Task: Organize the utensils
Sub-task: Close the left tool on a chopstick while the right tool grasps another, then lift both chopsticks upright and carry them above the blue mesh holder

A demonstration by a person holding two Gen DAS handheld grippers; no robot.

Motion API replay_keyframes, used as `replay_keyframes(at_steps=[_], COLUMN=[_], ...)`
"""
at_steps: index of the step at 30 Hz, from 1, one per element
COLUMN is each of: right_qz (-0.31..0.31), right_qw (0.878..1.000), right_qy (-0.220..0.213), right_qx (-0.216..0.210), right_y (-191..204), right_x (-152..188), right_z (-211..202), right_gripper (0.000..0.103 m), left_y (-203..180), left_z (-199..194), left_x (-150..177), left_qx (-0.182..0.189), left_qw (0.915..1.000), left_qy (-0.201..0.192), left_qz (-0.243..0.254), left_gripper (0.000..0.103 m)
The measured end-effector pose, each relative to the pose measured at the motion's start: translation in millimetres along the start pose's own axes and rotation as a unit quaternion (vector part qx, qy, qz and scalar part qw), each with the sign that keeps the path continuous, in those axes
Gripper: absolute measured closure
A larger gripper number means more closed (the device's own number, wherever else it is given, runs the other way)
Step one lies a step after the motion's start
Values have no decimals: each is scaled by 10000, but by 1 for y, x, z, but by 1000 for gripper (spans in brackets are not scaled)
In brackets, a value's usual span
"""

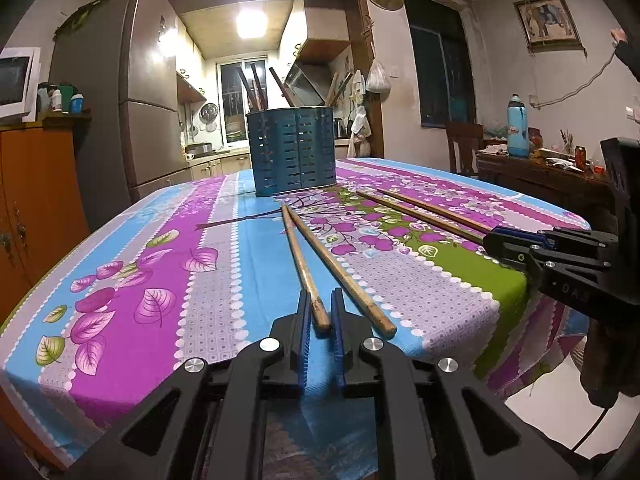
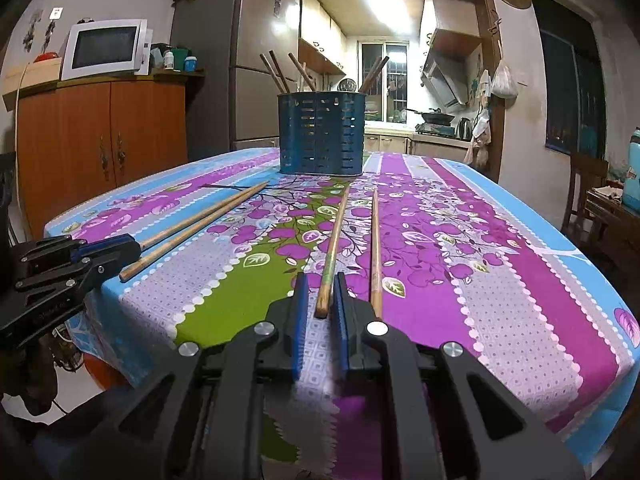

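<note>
Your left gripper (image 1: 321, 312) sits lowest and closest in its own view, blue pads drawn in on the butt end of a wooden chopstick (image 1: 302, 264) at the near edge of the table; the stick lies between the pads and they look to be pressing it. Just right of that stick lies its partner chopstick (image 1: 340, 268), outside the jaws, the two tips nearly meeting farther up the cloth.

Your right gripper (image 2: 321, 300) is likewise closed on the end of a greenish-stained chopstick (image 2: 332, 252), held between its blue pads. Just beside it on the right lies a paler chopstick (image 2: 375, 244), free on the cloth and close against the outer side of the right finger.

Both pairs rest on the floral tablecloth (image 2: 500, 280), running away from you toward the blue slotted utensil holder (image 2: 322, 132). That holder stands upright near the far end of the table, with several dark chopsticks (image 2: 280, 74) leaning out of its top.

Beyond it you can see a refrigerator (image 2: 224, 80), an orange cabinet (image 2: 100, 136) carrying a white microwave (image 2: 104, 48), and the lit kitchen doorway.
</note>
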State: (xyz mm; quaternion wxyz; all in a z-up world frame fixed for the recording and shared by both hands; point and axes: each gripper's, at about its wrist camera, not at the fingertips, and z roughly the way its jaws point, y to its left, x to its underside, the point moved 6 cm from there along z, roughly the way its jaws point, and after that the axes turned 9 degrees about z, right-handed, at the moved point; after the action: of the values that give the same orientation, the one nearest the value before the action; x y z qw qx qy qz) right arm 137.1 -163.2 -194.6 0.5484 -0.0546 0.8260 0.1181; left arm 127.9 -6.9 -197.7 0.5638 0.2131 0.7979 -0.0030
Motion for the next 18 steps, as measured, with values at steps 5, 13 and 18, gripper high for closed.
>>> replay_keyframes(at_steps=[5, 13, 18], right_qz=[45, 122, 67], right_qw=[10000, 9999, 9996], right_qy=[-55, -66, -282], right_qx=[-16, -39, -63], right_y=[0, -1, -1], right_x=[2, -2, -23], right_z=[-1, -3, -23], right_gripper=[97, 98, 98], left_y=[1, 0, 5], left_z=[1, -4, -17], left_x=[-1, -4, -17], left_qx=[-37, -25, -76], left_qw=[10000, 10000, 9998], left_qy=[19, -10, -162], left_qz=[-26, -36, -76], left_gripper=[95, 95, 95])
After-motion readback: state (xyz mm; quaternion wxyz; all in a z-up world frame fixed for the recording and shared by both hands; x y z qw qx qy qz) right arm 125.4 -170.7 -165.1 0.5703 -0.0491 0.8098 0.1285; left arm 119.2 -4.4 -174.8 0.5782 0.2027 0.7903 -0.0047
